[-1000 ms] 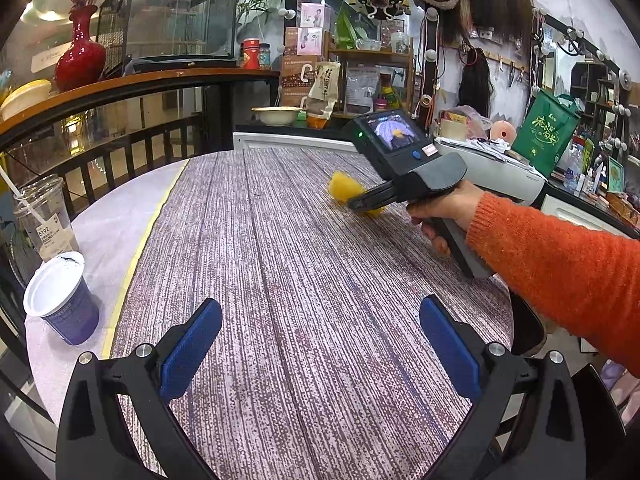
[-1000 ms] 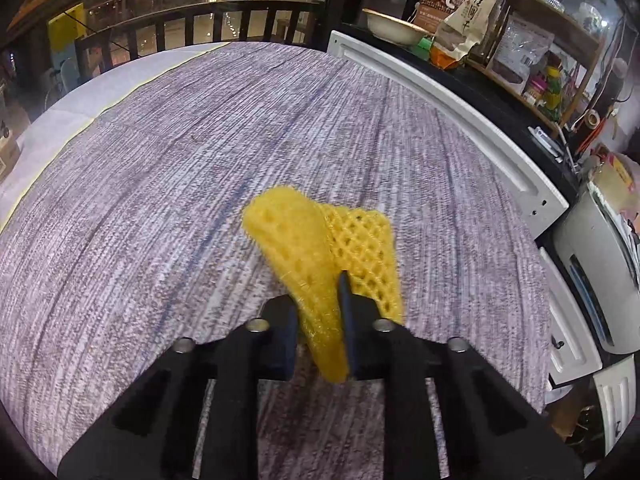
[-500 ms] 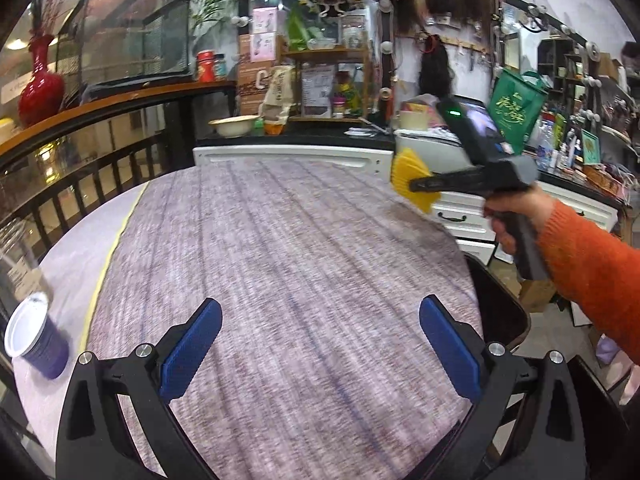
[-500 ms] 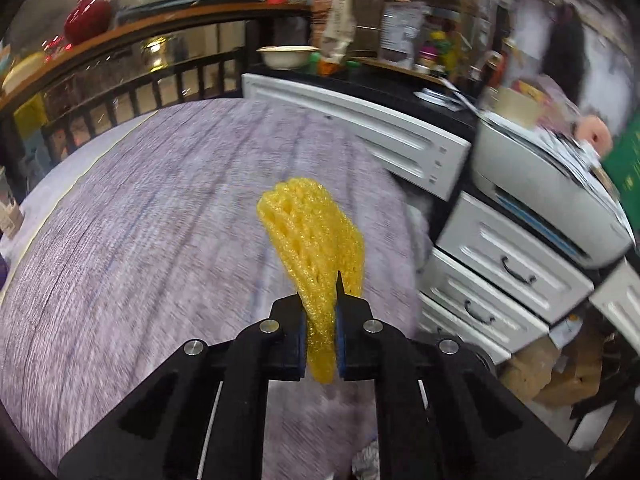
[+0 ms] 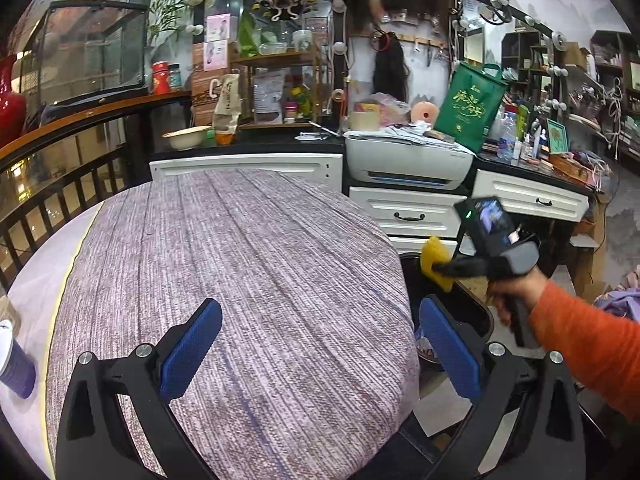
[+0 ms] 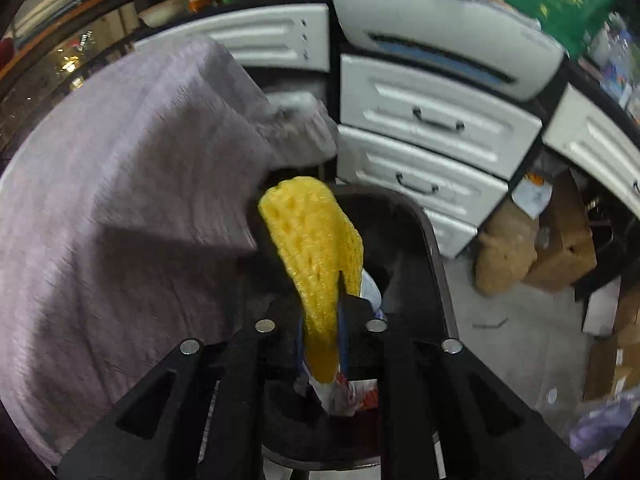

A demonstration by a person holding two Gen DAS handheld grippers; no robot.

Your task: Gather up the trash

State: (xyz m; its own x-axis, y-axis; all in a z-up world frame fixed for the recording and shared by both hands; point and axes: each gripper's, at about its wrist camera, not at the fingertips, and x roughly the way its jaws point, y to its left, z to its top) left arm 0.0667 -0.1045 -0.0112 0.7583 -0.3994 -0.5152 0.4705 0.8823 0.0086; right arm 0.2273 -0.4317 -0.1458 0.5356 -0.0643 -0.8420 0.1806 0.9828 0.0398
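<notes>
A yellow foam net point(image 6: 316, 232) stands up between the jaws of my right gripper point(image 6: 322, 300), which are opening while the net still fills the gap between them. It hangs over a black bin point(image 6: 432, 248) beside the table, with wrappers point(image 6: 348, 392) lying inside. In the left wrist view, a hand in an orange sleeve holds the right gripper point(image 5: 438, 270) and the net point(image 5: 434, 258) over the bin point(image 5: 476, 308). My left gripper point(image 5: 320, 344) is open above the table's near right edge, nothing between its blue pads.
The round table wears a purple woven cloth point(image 5: 240, 260). A purple paper cup point(image 5: 14, 364) stands at its far left edge. White drawers point(image 5: 412, 216) and a printer point(image 5: 408, 160) stand behind the bin. Cardboard boxes point(image 6: 560, 240) sit on the floor to the right.
My right gripper carried the net off the table to the right and down over the bin, and its jaws stand wider apart. The left gripper swung right toward the table's edge.
</notes>
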